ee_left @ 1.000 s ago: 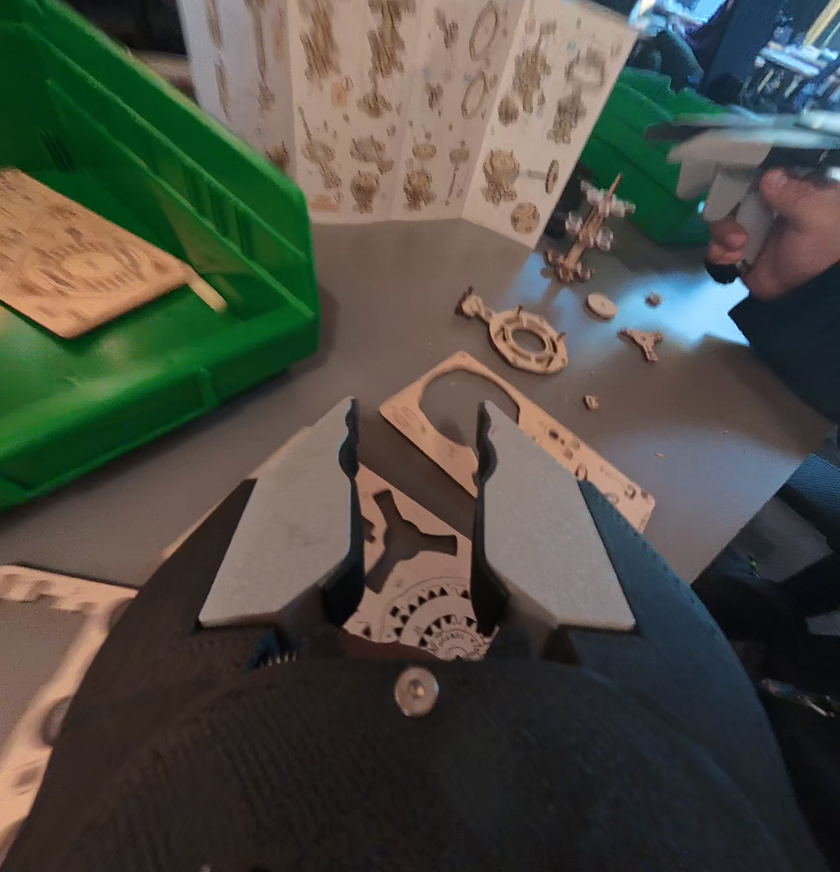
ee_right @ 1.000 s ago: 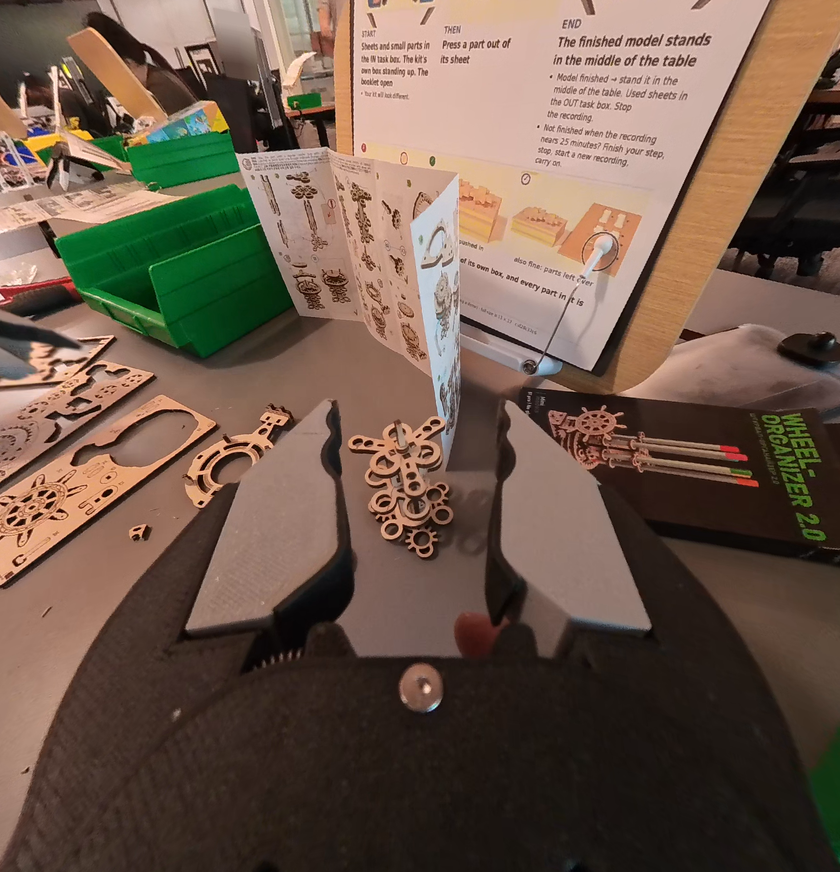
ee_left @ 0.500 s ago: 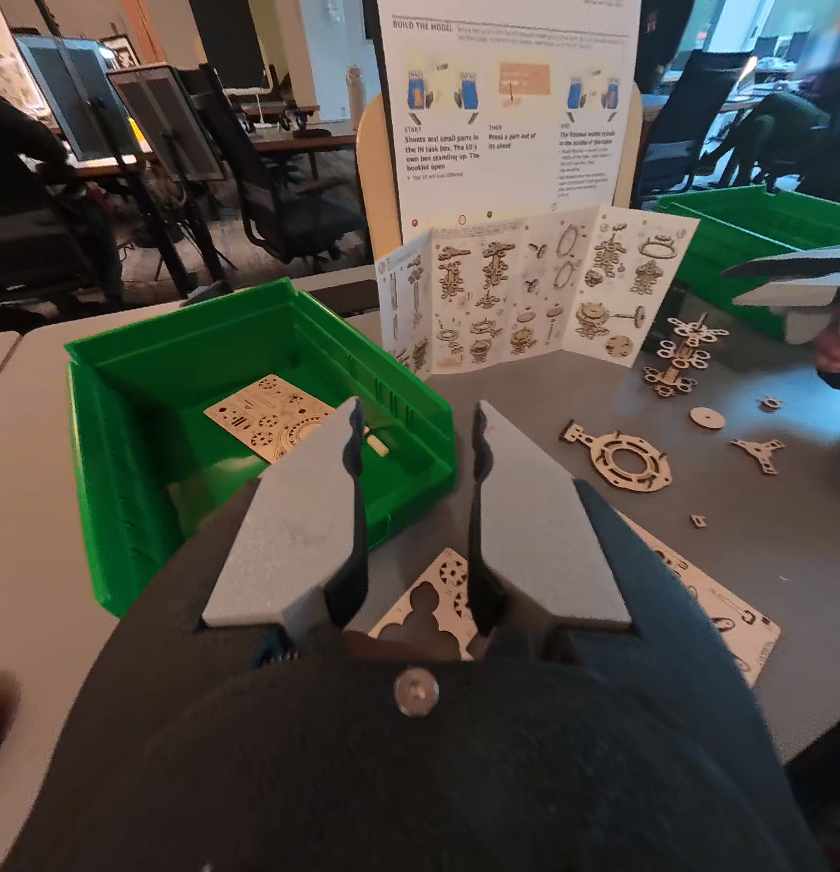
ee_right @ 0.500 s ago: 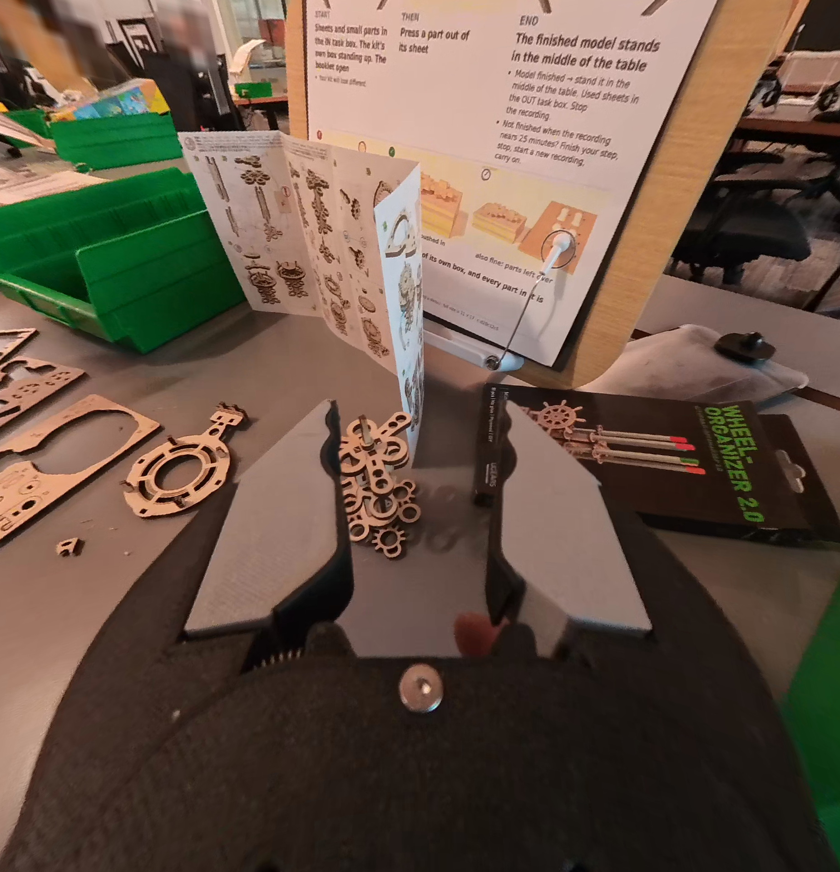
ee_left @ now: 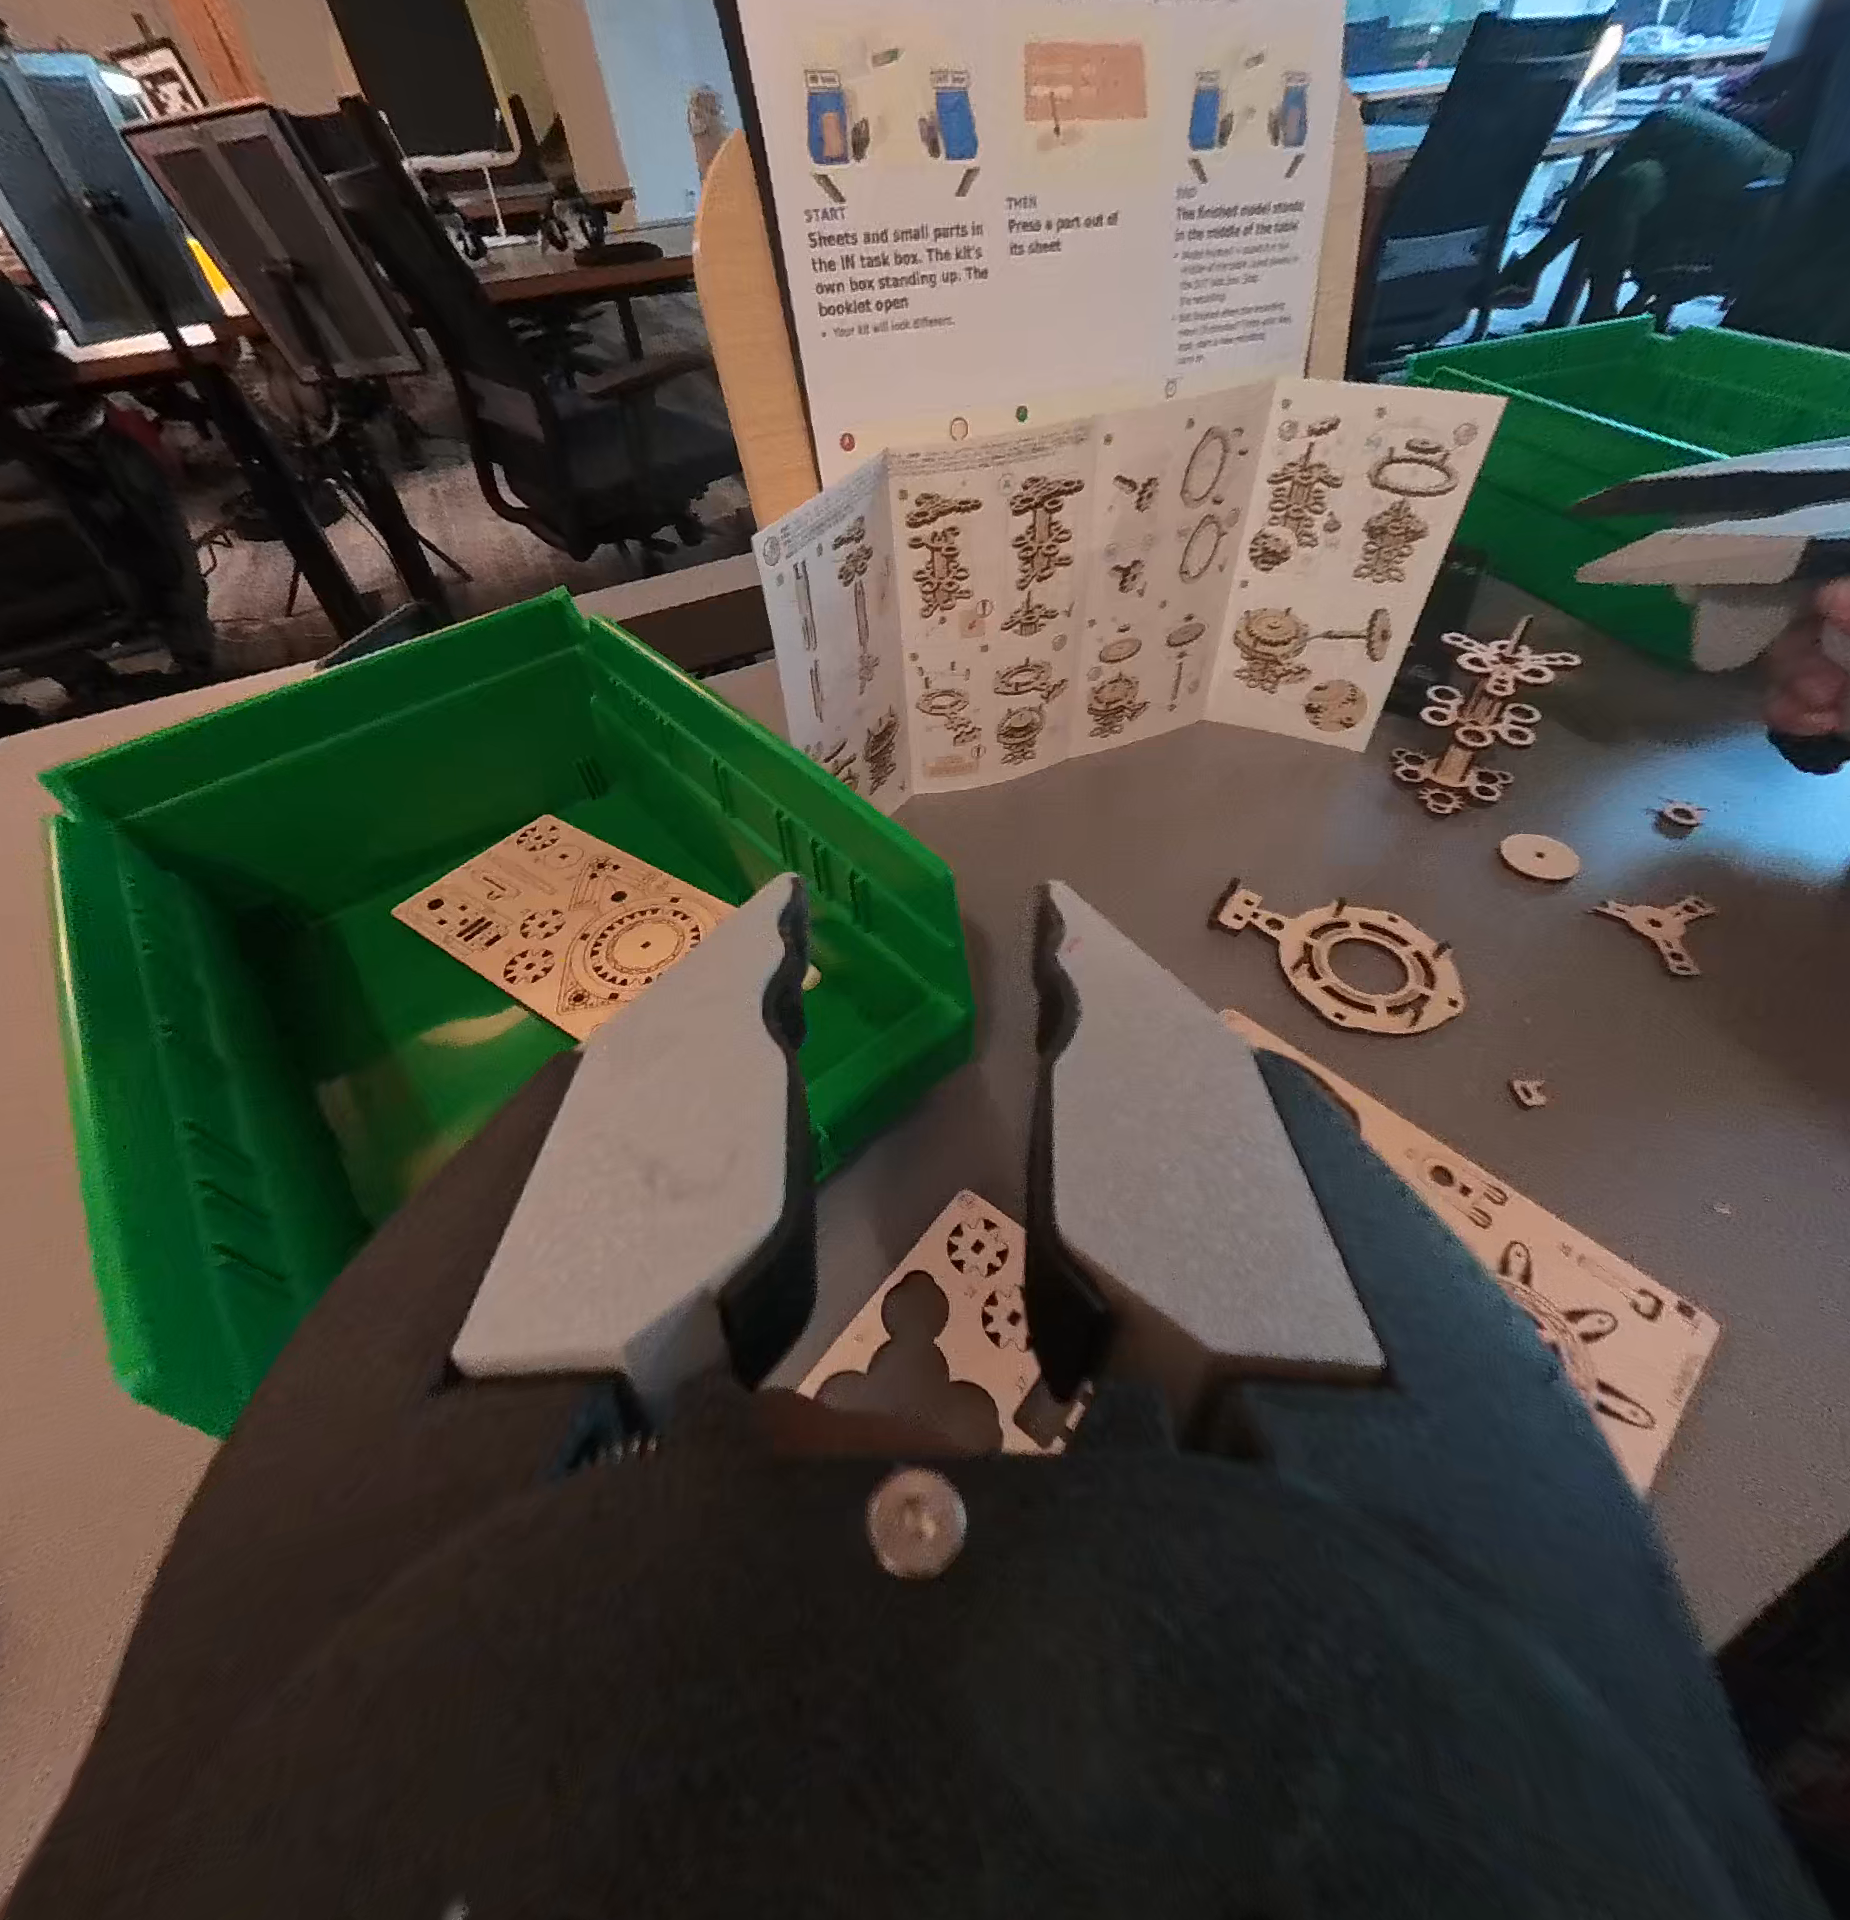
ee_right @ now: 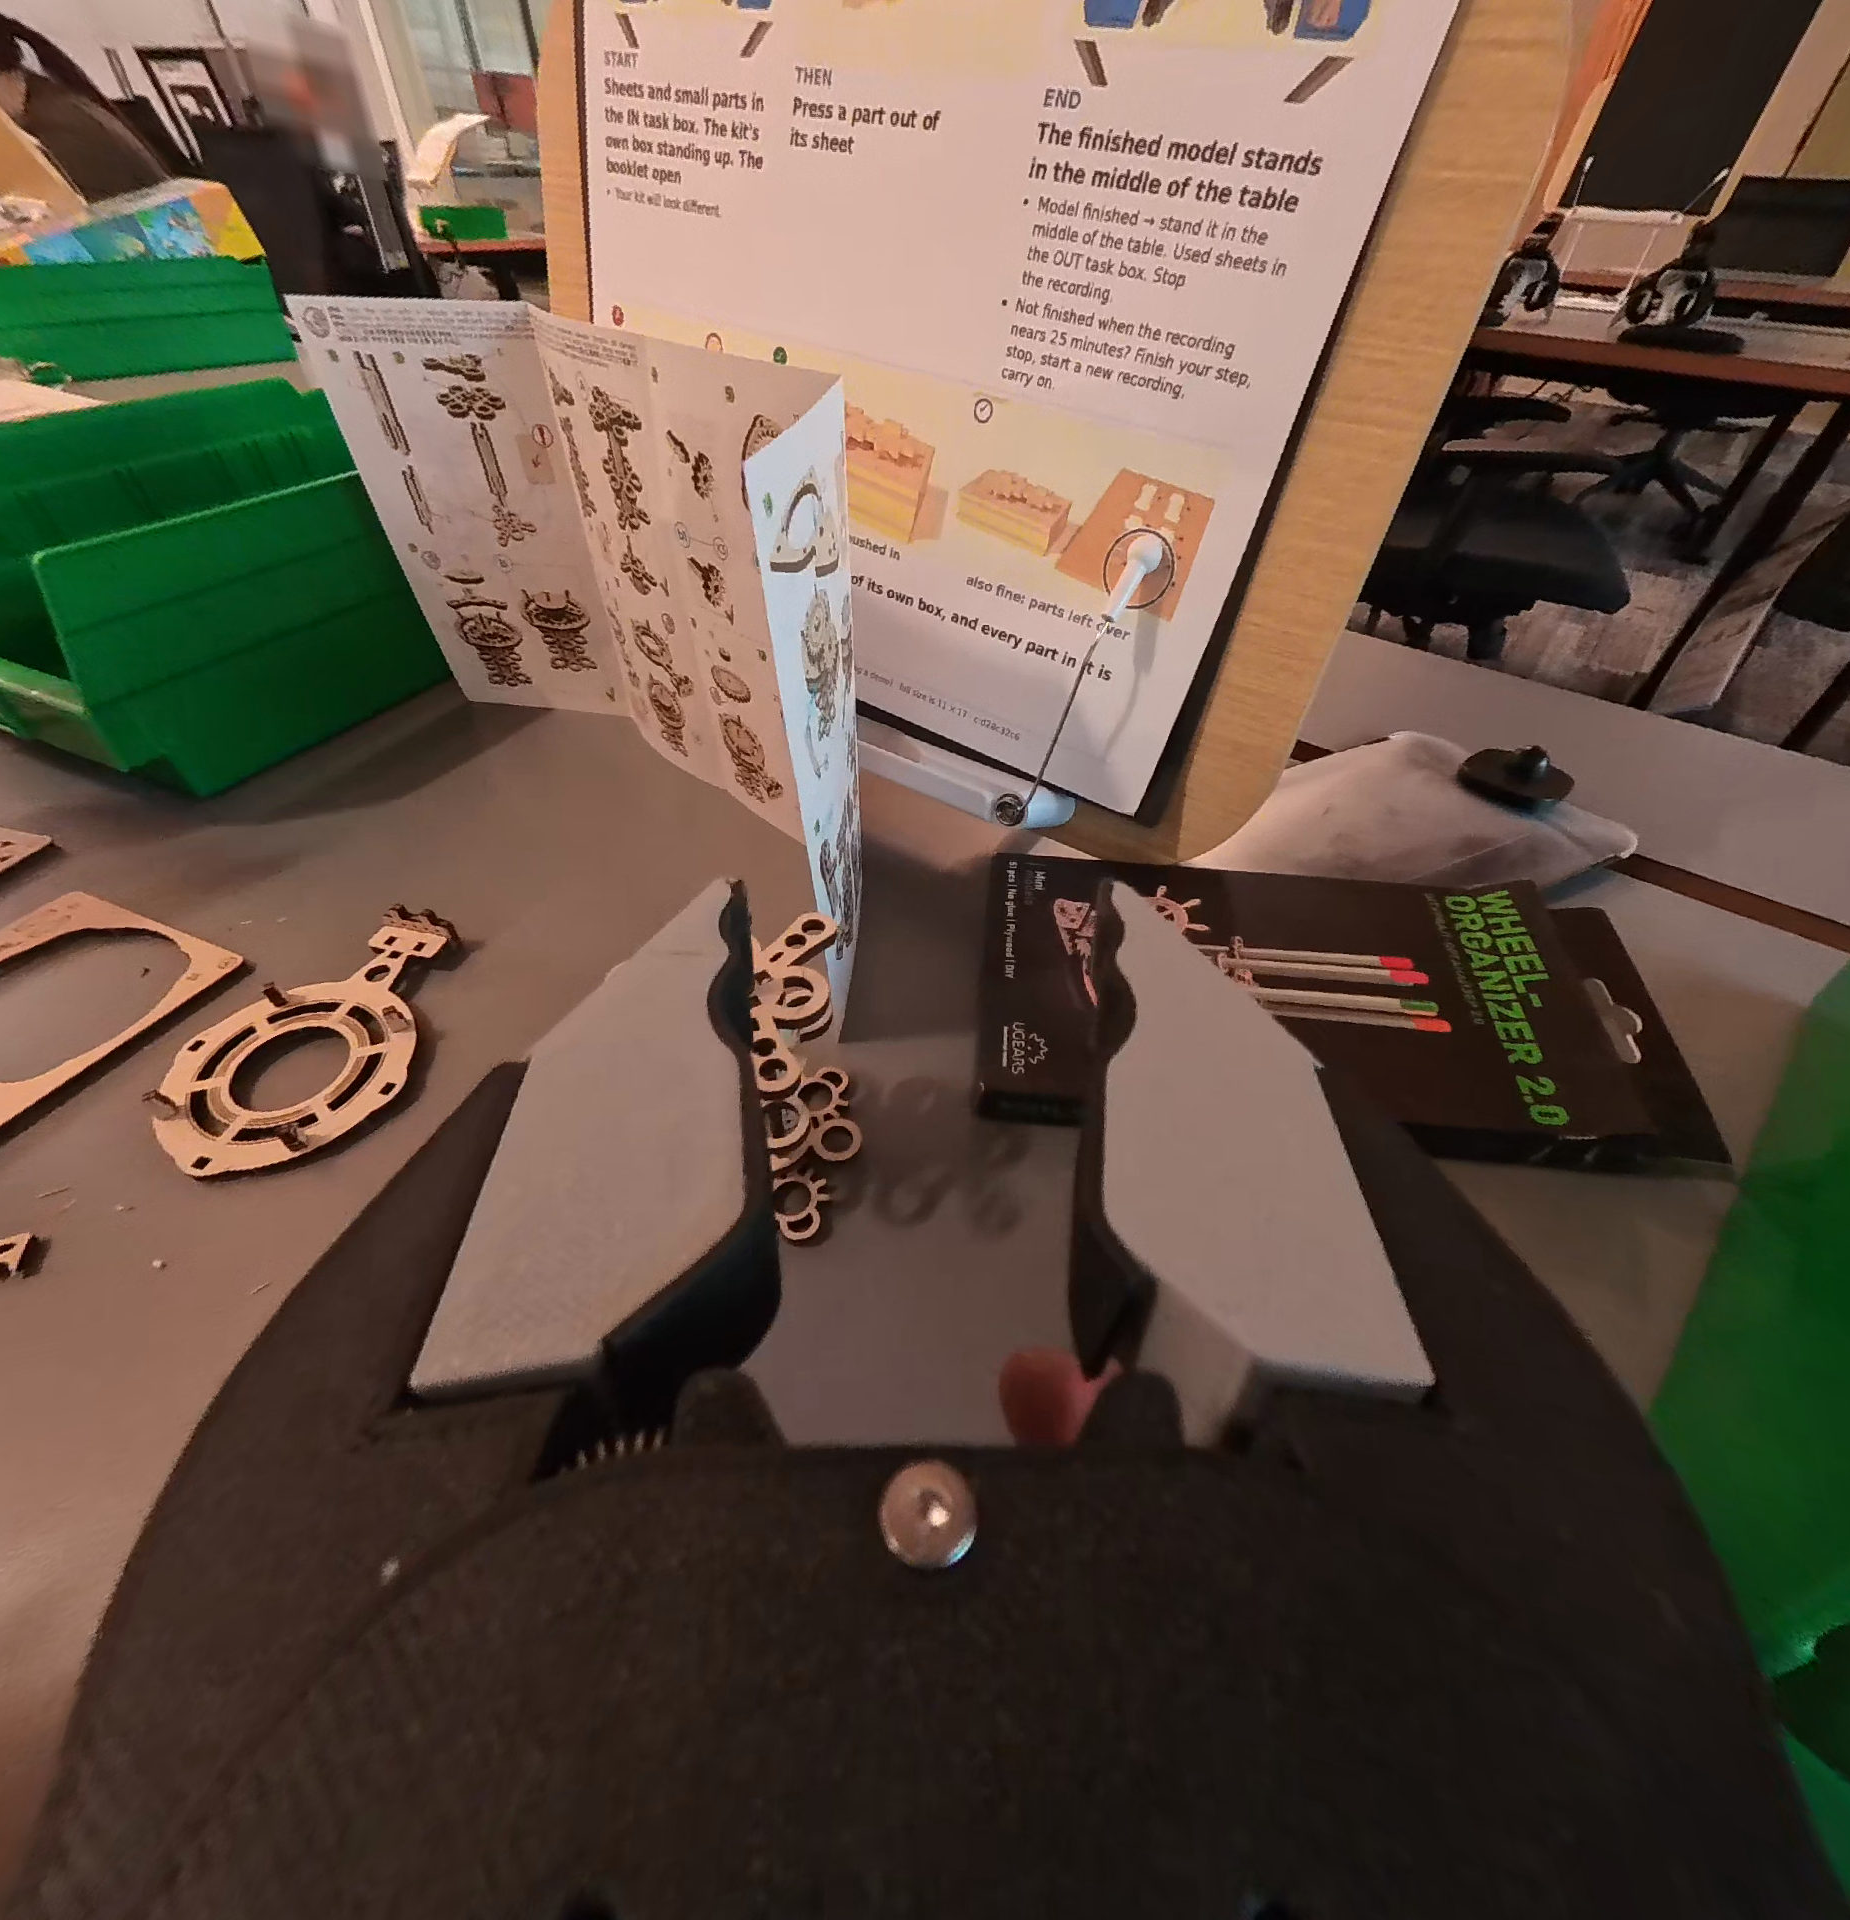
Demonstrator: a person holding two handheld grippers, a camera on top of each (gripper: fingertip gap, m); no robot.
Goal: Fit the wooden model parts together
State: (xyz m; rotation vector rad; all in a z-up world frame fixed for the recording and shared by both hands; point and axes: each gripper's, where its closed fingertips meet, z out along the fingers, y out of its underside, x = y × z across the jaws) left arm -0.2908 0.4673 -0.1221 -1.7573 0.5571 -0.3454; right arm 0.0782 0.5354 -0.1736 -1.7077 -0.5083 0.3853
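Left wrist view differs little from half a second ago: you hold the left gripper [ee_left: 916, 935] at the same height over the near edge of the green bin [ee_left: 277, 1039], whereas a second ago it hung low over the punched sheets. Its jaws are parted with a clear gap and grip nothing. Below them lies a punched wooden sheet [ee_left: 931, 1320] on the grey table [ee_left: 1160, 831]; an uncut sheet [ee_left: 578, 935] rests flat in the bin.

In the right wrist view, your right gripper [ee_right: 921, 914] has drifted rightward since the previous frame, so the stacked ring assembly [ee_right: 807, 1091] now sits against the inner edge of the left finger [ee_right: 609, 1174] instead of in the middle of the gap; I cannot tell whether they touch. Those jaws are spread wide and empty.

The assembly stands on the table just in front of the folded instruction leaflet [ee_right: 588, 520]. The ring-shaped frame with a handle [ee_right: 287, 1060] lies flat to its left, near the emptied sheet [ee_right: 59, 997]. The black kit box [ee_right: 1420, 1018] lies to the right.
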